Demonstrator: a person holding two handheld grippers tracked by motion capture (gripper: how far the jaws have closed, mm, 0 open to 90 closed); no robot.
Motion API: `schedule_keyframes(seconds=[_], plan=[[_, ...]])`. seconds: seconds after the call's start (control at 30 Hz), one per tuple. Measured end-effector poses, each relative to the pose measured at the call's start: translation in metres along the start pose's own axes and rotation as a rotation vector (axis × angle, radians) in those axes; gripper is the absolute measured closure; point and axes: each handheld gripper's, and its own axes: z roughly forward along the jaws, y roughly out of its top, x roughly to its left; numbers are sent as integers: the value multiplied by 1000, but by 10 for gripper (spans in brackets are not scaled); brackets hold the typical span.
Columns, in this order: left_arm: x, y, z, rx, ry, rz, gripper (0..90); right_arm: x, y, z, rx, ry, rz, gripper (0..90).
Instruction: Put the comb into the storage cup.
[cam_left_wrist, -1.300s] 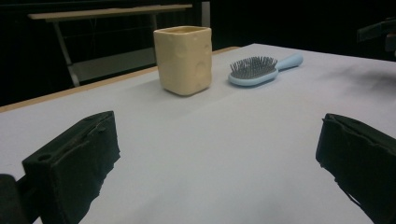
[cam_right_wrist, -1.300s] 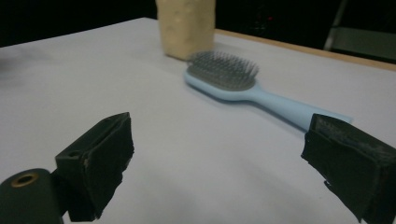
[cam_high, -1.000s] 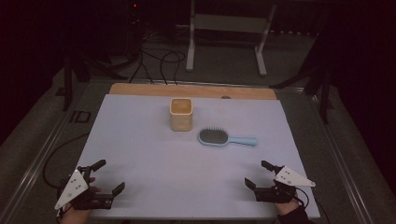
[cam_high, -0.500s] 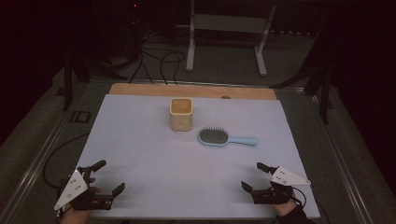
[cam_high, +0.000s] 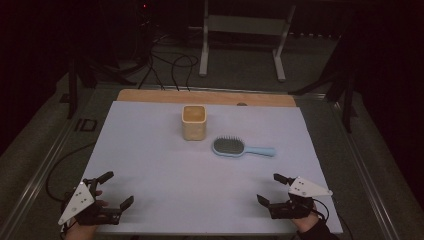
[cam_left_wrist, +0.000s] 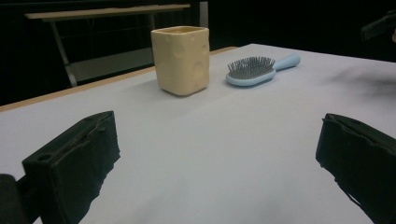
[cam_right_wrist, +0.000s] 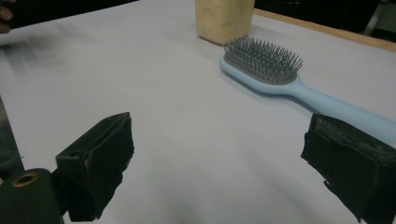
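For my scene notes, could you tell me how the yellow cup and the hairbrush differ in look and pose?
The cup is pale yellow and blocky, standing upright with its mouth open upward; the hairbrush is light blue with grey bristles, lying flat, bristles up. The cup sits farther back than the hairbrush. Both rest untouched on the white table.

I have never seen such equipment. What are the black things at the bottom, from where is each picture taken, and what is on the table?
A person holds a hand tool in each hand: the left gripper and the right gripper. Both are open and hold nothing. One picture comes from a fixed camera above the table. The other two come from small cameras riding on each gripper, so the black blocks there are its own jaws, standing wide apart. On the white table stands a yellow cup with cheese-like dimples. Beside it, apart, lies a light blue hairbrush, bristles up.
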Motion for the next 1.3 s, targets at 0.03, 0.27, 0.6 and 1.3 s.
schedule_keyframes(seconds=[0.03, 0.27, 0.6, 1.3], plan=[[0, 0, 0, 0, -1, 1, 0, 1, 3, -1, 1, -2, -8, 82], [0, 1, -1, -1, 0, 3, 0, -1, 26, -7, -20, 13, -30, 82], [0, 1, -1, -1, -2, 1, 0, -14, 53, -10, -41, -7, -55, 82], [0, 1, -1, 0, -2, -2, 0, -50, 80, 14, -11, -23, -60, 82]])
